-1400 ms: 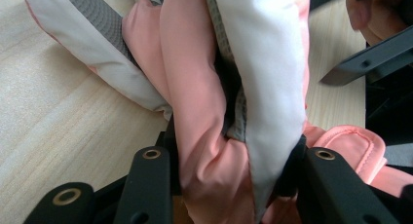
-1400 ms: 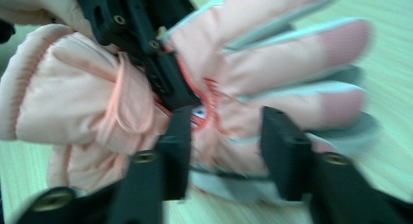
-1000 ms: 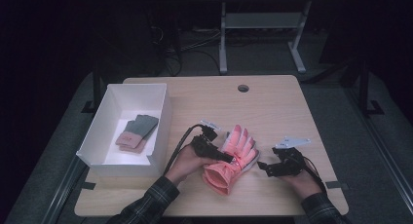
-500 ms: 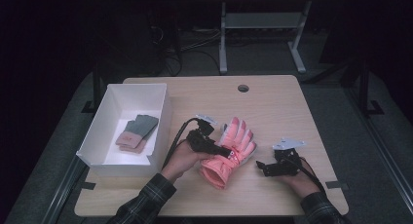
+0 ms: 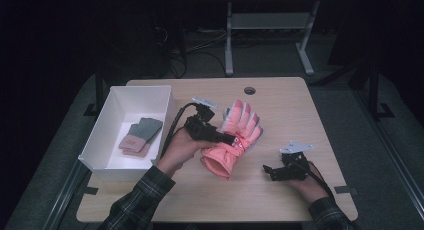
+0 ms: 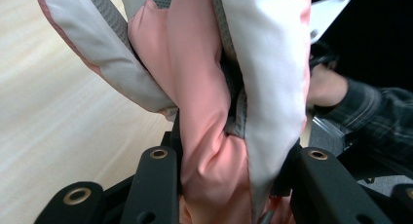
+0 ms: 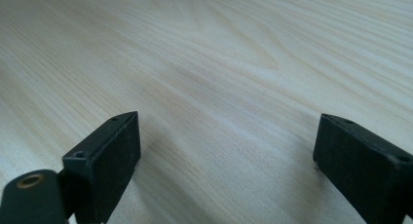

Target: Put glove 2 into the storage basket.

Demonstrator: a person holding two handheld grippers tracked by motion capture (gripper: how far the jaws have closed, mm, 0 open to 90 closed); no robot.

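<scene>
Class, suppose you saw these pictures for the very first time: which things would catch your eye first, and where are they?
First the bright coral-pink ski glove at the middle of the wooden table, clamped and lifted by the left hand-held gripper. Next the white box at the table's left edge, with a smaller grey-and-pink glove inside. The right hand-held gripper rests open on bare wood.

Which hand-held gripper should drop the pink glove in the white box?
Left. The left hand-held gripper already clamps the pink glove beside the white box; the right hand-held gripper sits open and empty, farther away.
</scene>
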